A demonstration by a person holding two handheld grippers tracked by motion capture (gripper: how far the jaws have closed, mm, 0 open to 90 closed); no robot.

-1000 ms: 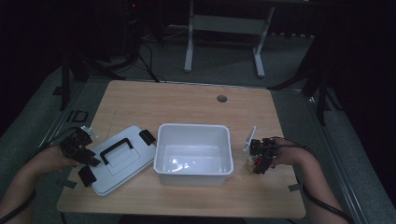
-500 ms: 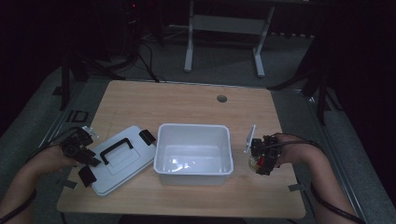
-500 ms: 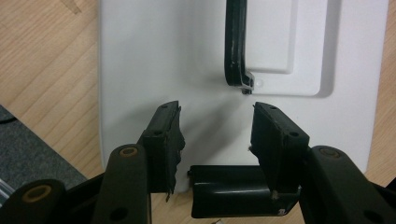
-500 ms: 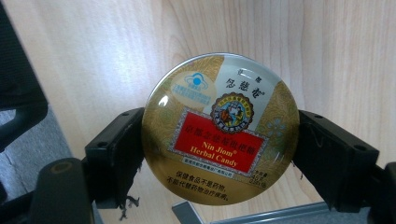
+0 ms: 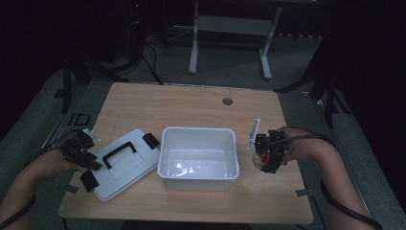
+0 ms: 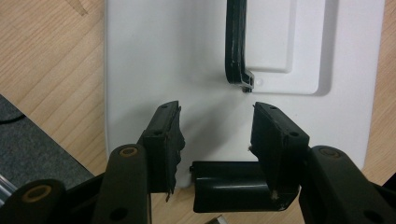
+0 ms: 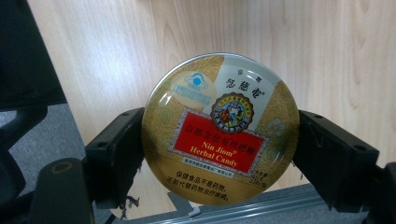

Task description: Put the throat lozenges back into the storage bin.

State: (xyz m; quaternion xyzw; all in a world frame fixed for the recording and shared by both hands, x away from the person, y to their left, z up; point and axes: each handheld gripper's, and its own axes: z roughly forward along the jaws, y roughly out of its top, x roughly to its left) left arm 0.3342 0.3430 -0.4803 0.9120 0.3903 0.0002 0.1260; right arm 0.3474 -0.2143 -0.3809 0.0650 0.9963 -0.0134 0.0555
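Observation:
A white plastic box (image 5: 198, 131) stands open and empty at the table's middle. Its white lid (image 5: 136, 168) (image 6: 187, 56) lies flat to the left, with a black handle (image 5: 119, 149) (image 6: 236, 42) and black latches (image 6: 229, 184). My left gripper (image 5: 82, 154) (image 6: 215, 135) hovers open over the lid's left end, its jaws either side of one latch and touching nothing. To the right of the box, my right gripper (image 5: 266, 156) (image 7: 222, 140) is shut on a round gold herbal candy tin (image 5: 258, 161) (image 7: 222, 128), held just above the wood.
The wooden table (image 5: 191, 103) has a round cable hole (image 5: 227, 101) at the back. Bare wood lies behind and in front of the box. A metal desk frame (image 5: 230, 24) stands on the dark floor beyond the table.

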